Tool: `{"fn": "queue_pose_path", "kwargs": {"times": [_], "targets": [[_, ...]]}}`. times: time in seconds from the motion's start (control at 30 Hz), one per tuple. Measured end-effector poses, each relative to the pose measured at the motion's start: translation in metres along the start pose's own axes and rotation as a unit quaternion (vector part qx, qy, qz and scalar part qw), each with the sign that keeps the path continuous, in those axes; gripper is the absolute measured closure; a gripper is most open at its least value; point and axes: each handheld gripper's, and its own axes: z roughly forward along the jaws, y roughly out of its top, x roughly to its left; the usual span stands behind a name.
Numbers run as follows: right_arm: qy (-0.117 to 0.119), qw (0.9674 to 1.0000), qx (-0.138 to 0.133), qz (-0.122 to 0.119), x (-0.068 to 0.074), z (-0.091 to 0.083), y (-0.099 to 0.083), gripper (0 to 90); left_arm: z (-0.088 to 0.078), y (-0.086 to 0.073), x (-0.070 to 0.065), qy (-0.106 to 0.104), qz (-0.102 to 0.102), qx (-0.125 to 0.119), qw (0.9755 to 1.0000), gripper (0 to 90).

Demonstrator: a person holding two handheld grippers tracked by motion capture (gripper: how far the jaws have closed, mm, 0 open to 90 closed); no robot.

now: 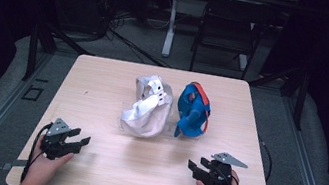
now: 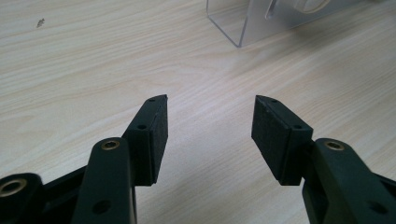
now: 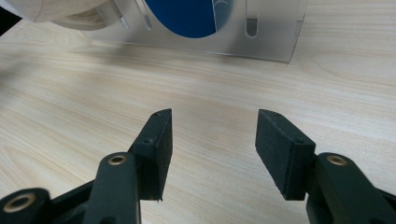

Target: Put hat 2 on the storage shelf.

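Standing on grey floor in a dark room: pale wood-grain surface [image 1: 105, 163], a folding chair [image 1: 229, 22] and a desk leg behind it. Left gripper [image 1: 77, 142], near left edge, fingers [image 2: 154, 135] wide, nothing between them. Centre: white cap [image 1: 147, 107] and, just right of it, blue cap [image 1: 193, 110] with an orange strap, both on a clear stand [image 3: 261, 37], well apart from both grippers. Right gripper [image 1: 196, 169], near right edge, fingers [image 3: 280, 149] wide, nothing between them. No readable writing or brand. In the right gripper view both caps are cut off at the top edge; the stand is hard to make out from above.
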Motion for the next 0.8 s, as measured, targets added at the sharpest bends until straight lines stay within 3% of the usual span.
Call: {"fn": "queue_pose_path", "kwargs": {"times": [0.37,0.6,0.8], "targets": [[0.000,0.9994,0.011,-0.032,0.005,0.008,-0.007,46.2,0.004,-0.002,-0.003,-0.008,-0.002,0.005,1.0000,46.7],[0.005,0.9987,0.002,-0.050,0.013,0.006,-0.008,47.7,0.010,0.000,-0.007,-0.016,0.007,0.015,0.9997,46.6],[0.006,0.9987,0.014,-0.049,0.013,0.007,-0.010,47.7,0.014,0.002,-0.011,-0.023,0.017,0.016,0.9995,46.4]]}}
